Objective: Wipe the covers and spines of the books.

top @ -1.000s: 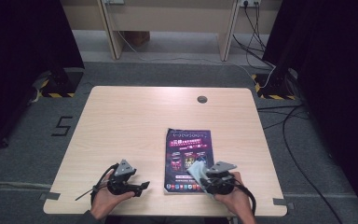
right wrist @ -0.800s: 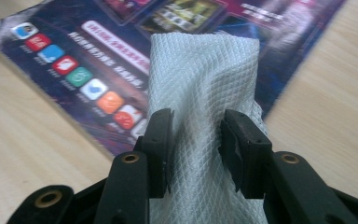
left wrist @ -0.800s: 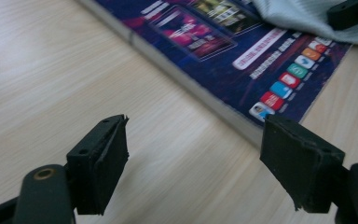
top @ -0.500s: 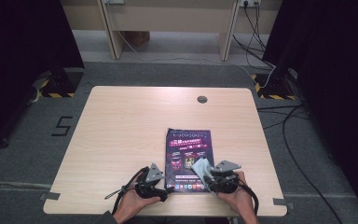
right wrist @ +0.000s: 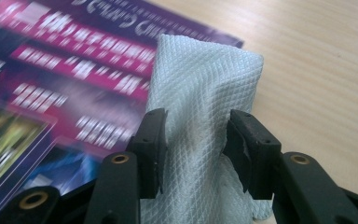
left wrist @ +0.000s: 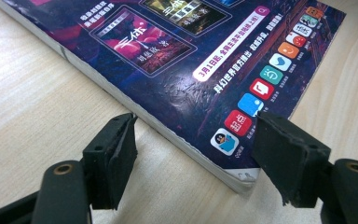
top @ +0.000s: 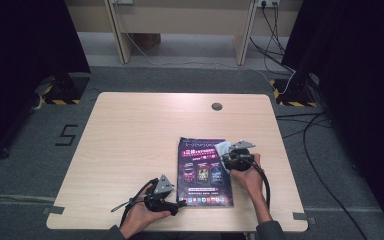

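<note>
Black two-jaw left gripper [left wrist: 193, 154] and right gripper [right wrist: 193, 149], brass-ringed screw holes, grey plates, trailing black cables.

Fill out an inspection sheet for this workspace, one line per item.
Surface: light wooden table, with a round grommet near the far edge.
Job's things: magazine flat on the table; white cloth on its cover.
Clutter: nothing seen.
Grippers: left gripper open at the magazine's near corner, its fingers just closing; right gripper shut on the cloth.
Cables: a gripper cable along the right forearm; floor cables.
Surroundings: grey carpet, dark curtains.
</note>
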A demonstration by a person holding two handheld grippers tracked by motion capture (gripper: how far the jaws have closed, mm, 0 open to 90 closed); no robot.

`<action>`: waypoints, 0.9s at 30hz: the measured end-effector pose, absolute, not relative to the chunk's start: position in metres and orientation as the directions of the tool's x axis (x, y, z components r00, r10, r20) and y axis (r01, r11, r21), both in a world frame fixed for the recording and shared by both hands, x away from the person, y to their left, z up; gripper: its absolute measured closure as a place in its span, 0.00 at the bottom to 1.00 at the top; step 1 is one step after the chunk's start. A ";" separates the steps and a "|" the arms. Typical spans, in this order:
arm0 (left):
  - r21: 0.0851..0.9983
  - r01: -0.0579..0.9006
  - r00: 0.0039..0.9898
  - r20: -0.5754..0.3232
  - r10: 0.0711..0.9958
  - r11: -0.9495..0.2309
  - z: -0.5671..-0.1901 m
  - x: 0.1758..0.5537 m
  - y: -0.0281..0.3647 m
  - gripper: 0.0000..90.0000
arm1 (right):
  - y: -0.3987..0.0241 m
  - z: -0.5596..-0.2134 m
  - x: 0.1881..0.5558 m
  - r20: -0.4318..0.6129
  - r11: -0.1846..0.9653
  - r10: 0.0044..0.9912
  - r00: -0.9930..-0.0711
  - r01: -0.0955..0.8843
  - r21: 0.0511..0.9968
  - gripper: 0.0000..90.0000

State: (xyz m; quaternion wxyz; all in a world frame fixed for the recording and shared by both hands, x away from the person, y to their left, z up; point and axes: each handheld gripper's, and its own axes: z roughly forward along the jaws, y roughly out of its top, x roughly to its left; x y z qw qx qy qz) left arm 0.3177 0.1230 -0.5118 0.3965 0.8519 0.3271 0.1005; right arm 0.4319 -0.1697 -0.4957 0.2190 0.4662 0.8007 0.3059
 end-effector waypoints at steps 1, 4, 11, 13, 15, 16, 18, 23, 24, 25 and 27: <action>0.740 0.476 0.768 -0.087 0.634 -0.475 -0.512 0.318 0.123 0.32 | -0.169 -0.496 0.433 -0.059 0.376 0.879 -0.473 0.613 0.695 0.67; 0.741 0.473 0.768 -0.082 0.635 -0.477 -0.512 0.318 0.123 0.32 | -0.158 -0.494 0.425 -0.123 0.436 0.861 -0.494 0.590 0.679 0.72; 0.744 0.464 0.773 -0.075 0.630 -0.481 -0.512 0.318 0.123 0.31 | -0.115 -0.493 0.393 -0.087 0.561 0.718 -0.691 0.500 0.660 0.71; 0.745 0.464 0.773 -0.077 0.630 -0.479 -0.512 0.318 0.123 0.31 | -0.113 -0.493 0.401 -0.092 0.552 0.730 -0.677 0.505 0.663 0.70; 0.748 0.462 0.772 -0.075 0.631 -0.476 -0.512 0.317 0.123 0.32 | -0.119 -0.496 0.413 -0.071 0.493 0.778 -0.624 0.536 0.686 0.70; 0.748 0.462 0.773 -0.076 0.629 -0.477 -0.512 0.317 0.123 0.32 | -0.124 -0.497 0.420 -0.070 0.474 0.793 -0.605 0.541 0.694 0.70; 0.747 0.471 0.770 -0.089 0.632 -0.468 -0.513 0.318 0.124 0.32 | -0.137 -0.498 0.439 -0.058 0.419 0.838 -0.542 0.573 0.705 0.70; 0.742 0.485 0.767 -0.106 0.633 -0.463 -0.513 0.320 0.125 0.31 | -0.153 -0.497 0.467 -0.071 0.354 0.896 -0.438 0.610 0.709 0.69; 0.742 0.488 0.764 -0.108 0.636 -0.460 -0.513 0.319 0.125 0.31 | -0.153 -0.498 0.470 -0.081 0.352 0.901 -0.425 0.610 0.710 0.69; 0.744 0.485 0.763 -0.104 0.637 -0.460 -0.513 0.319 0.125 0.31 | -0.153 -0.497 0.473 -0.085 0.350 0.904 -0.420 0.611 0.710 0.69; 0.746 0.473 0.768 -0.089 0.634 -0.469 -0.513 0.318 0.124 0.31 | -0.152 -0.496 0.479 -0.094 0.351 0.908 -0.408 0.619 0.702 0.68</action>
